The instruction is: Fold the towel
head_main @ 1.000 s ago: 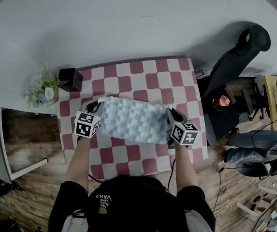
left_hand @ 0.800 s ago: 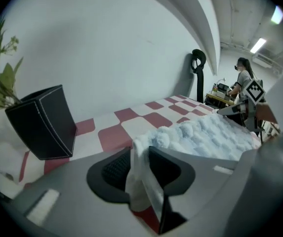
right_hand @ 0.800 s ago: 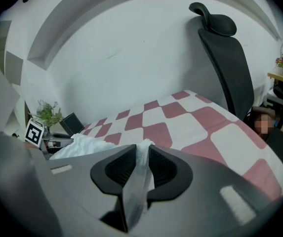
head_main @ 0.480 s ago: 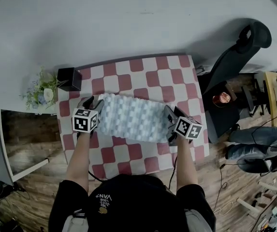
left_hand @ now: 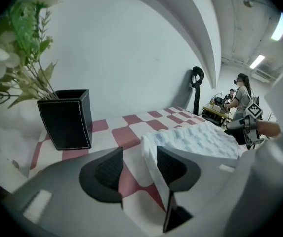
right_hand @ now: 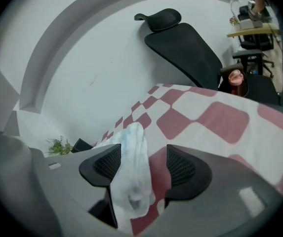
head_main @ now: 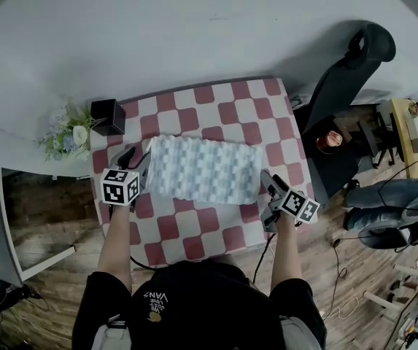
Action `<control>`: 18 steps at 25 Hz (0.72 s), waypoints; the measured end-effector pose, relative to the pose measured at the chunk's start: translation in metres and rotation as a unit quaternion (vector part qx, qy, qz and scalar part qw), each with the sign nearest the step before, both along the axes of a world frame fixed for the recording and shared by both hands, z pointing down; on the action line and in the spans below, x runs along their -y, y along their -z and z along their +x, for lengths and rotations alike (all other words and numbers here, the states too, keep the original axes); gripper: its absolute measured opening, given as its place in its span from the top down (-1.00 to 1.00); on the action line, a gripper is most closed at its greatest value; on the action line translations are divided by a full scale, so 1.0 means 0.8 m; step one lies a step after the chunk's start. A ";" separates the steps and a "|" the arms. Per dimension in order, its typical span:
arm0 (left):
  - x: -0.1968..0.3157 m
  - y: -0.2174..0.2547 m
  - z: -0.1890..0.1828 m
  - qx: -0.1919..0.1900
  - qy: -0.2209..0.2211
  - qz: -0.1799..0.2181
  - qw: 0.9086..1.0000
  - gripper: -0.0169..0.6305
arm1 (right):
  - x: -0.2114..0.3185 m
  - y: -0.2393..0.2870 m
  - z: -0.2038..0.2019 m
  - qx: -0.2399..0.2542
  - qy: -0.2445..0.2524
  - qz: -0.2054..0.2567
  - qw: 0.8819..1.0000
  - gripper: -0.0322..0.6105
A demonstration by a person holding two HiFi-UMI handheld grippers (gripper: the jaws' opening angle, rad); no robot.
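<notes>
scene: red-and-white checked surface [head_main: 223, 111], person standing at its near edge, one hand-held gripper in each hand
landmark: black box [head_main: 107, 117] at the surface's far left corner
towel [head_main: 203, 170]: pale blue-white, bumpy weave, lies folded as a flat rectangle; right of the black box and nearer the person, apart from it
left hand-held gripper [head_main: 137, 162]: nearside of the black box, at the towel's left edge; jaws spread, have just been opening
left gripper view: towel corner [left_hand: 205, 139] lies past the right jaw, checked cloth shows in the gap, nothing pinched; black box [left_hand: 66, 118] stands upright ahead to the left
right hand-held gripper [head_main: 271, 188]: well right of the black box, at the towel's near right corner; jaws spread wide, have just been opening
right gripper view: towel edge [right_hand: 131, 147] sits between the jaws, beside the left one, pads not pressing it
flowers [head_main: 68, 133]: just left of the black box, off the checked cloth
office chair [head_main: 347, 79]: far right of the black box, beyond the surface's right edge
</notes>
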State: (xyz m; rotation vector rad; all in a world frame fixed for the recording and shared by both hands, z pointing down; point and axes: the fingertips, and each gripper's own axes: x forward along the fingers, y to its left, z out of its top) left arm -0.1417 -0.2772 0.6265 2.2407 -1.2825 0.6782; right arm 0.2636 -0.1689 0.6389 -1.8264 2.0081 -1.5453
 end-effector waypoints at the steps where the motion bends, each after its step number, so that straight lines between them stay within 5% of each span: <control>1: -0.006 0.004 0.000 0.001 -0.007 0.007 1.000 0.37 | -0.012 -0.001 -0.005 0.013 -0.006 -0.002 1.000 0.03; 5: -0.039 0.021 0.024 0.037 -0.087 0.060 0.994 0.37 | -0.052 -0.009 -0.025 0.037 -0.042 -0.006 0.998 0.01; 10: -0.094 0.034 0.074 0.079 -0.198 0.100 0.972 0.37 | -0.076 -0.012 -0.056 0.074 -0.103 0.005 0.992 0.00; 18: -0.155 -0.011 0.095 0.138 -0.297 0.071 0.942 0.37 | -0.090 -0.037 -0.068 0.099 -0.184 -0.014 0.978 0.00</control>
